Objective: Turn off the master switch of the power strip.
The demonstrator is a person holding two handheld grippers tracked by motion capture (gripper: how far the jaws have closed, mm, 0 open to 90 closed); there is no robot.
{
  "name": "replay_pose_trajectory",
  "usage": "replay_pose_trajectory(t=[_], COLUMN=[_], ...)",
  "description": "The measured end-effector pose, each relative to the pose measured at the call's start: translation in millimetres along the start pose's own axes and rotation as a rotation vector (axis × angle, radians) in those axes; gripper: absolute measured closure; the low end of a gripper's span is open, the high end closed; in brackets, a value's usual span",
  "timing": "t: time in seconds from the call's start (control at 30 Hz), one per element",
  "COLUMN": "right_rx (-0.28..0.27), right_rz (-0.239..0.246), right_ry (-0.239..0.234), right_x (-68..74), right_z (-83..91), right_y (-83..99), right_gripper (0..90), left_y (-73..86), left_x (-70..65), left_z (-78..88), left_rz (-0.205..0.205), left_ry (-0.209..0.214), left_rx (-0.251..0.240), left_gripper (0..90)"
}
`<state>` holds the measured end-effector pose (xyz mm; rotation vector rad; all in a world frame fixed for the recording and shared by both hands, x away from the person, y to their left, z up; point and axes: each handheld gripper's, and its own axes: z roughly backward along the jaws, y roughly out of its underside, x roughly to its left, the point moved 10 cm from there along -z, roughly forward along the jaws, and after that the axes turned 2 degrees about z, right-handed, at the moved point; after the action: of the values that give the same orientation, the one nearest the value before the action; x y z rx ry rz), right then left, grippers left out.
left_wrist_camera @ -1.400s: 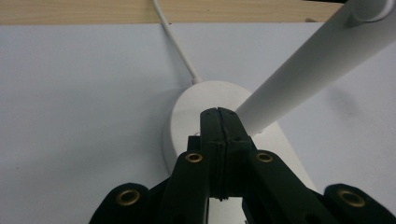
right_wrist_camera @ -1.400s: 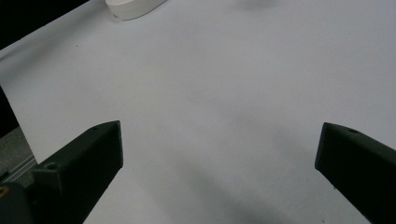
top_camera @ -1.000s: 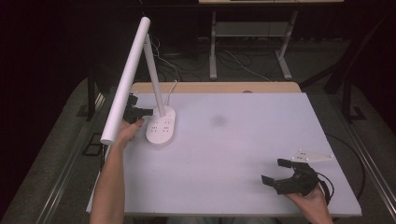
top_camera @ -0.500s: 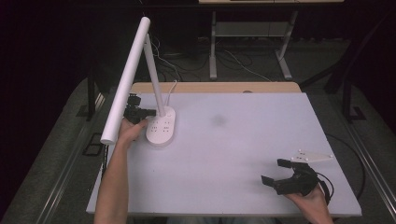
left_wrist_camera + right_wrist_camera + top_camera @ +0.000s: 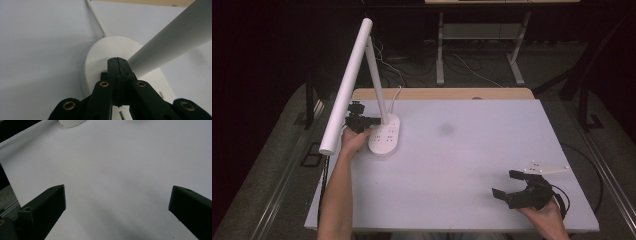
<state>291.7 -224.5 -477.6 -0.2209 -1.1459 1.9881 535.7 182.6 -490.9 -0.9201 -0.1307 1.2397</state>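
A broad white rectangular tabletop (image 5: 472,165) (wooden far edge) carries a white oval-based desk lamp (image 5: 384,135) near its left corner.

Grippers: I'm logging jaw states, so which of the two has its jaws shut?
The left gripper, by the desk lamp's base: its jaws are pressed together. The right gripper holds its jaws wide apart over the bare table.

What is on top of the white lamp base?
On the lamp base stands the slanted lamp arm, and small button marks show beside it. The left claw, shut, rests over the base and covers part of it.
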Motion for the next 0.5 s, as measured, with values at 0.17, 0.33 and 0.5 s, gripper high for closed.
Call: replay_pose_trajectory(t=[0.17,0.33,0.5], right_rx=[-0.006,-0.008,-0.003], right_rz=[0.005,0.003,0.001], right_ry=[0.001,0.003,0.0], right_x=[-1.2,-2.0,-0.9], right_z=[2.5,4.0,3.0], right_y=[-0.1,0.1,0.3], right_gripper=[0.2,0.2,0.2], left_y=[0.1,-0.7,-0.2], left_x=[0.0,2.5,3.6], left_z=[-0.1,0.4,1.4], left_rz=[0.008,0.045,0.051], left_ry=[0.0,0.006,0.013], left_rx=[0.001,-0.017,-0.012], left_gripper=[90.0,90.0,90.0])
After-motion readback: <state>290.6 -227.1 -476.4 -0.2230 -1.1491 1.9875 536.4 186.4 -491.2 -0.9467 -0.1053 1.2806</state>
